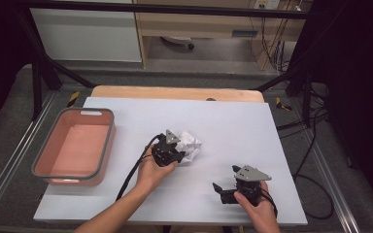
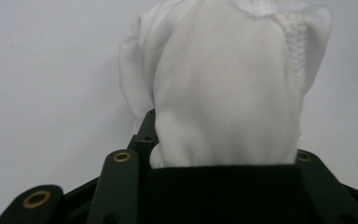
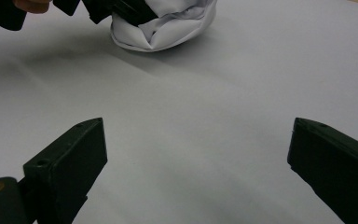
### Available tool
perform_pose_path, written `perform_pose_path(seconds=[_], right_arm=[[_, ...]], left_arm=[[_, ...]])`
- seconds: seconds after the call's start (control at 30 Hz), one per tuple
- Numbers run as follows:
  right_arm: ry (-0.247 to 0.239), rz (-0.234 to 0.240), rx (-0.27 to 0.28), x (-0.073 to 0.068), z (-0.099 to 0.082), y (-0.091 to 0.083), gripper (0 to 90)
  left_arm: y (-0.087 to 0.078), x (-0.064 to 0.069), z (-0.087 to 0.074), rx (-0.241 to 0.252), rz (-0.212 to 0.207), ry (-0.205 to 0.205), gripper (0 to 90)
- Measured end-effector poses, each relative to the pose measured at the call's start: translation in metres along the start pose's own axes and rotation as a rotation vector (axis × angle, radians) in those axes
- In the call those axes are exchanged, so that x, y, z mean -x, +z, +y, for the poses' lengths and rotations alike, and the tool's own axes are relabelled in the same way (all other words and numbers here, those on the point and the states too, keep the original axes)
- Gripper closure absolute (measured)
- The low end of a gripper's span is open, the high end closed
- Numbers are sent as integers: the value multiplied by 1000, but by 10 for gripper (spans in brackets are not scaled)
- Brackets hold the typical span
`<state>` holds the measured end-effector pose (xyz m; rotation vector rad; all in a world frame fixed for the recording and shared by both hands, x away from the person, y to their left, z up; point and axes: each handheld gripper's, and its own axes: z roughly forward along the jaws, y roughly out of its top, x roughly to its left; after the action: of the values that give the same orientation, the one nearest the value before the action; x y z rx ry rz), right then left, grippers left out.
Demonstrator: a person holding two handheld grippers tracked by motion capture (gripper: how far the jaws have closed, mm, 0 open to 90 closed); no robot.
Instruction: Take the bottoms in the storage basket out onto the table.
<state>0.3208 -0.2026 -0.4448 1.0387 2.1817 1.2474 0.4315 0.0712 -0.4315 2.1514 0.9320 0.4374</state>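
A crumpled white cloth (image 1: 189,144) lies bunched near the middle of the pale sheet-covered table (image 1: 233,126). My left gripper (image 1: 178,153) is pressed into its left side and shut on a fold of it. In the left gripper view the cloth (image 2: 223,88) rises in a thick bundle straight out of the jaws. My right gripper (image 1: 226,180) rests low near the front right of the table, open, with bare table between its fingers (image 3: 70,158). Its own view looks toward the cloth (image 3: 168,28) and the left gripper (image 3: 121,9) farther off.
A pink tub with a grey rim (image 1: 109,141) stands at the table's left side, nothing in it. Behind the sheet runs the table's wooden edge (image 1: 175,92). Cables (image 1: 315,160) trail on the floor to the right.
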Motion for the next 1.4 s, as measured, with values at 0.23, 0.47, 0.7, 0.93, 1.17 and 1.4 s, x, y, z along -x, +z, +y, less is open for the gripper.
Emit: perform_pose_path(seconds=[0.23, 0.47, 0.7, 0.93, 1.17, 1.4], right_arm=[[-3, 2, 0, 0, 0, 0, 48], [-5, 7, -5, 0, 0, 1, 48], [-5, 12, -7, -1, 0, 1, 48], [-6, 15, -12, -1, -1, 2, 48], [-5, 14, -14, -1, -1, 2, 48], [-4, 9, -15, 0, -2, 1, 48]], left_arm=[[2, 3, -1, 2, 10, 15, 531], [3, 4, -1, 0, 0, -4, 497], [5, 6, -1, 9, -21, -20, 382], [6, 7, -2, 17, -28, -25, 301], [9, 14, -2, 20, -9, -16, 235], [9, 13, -1, 18, -4, -24, 287]])
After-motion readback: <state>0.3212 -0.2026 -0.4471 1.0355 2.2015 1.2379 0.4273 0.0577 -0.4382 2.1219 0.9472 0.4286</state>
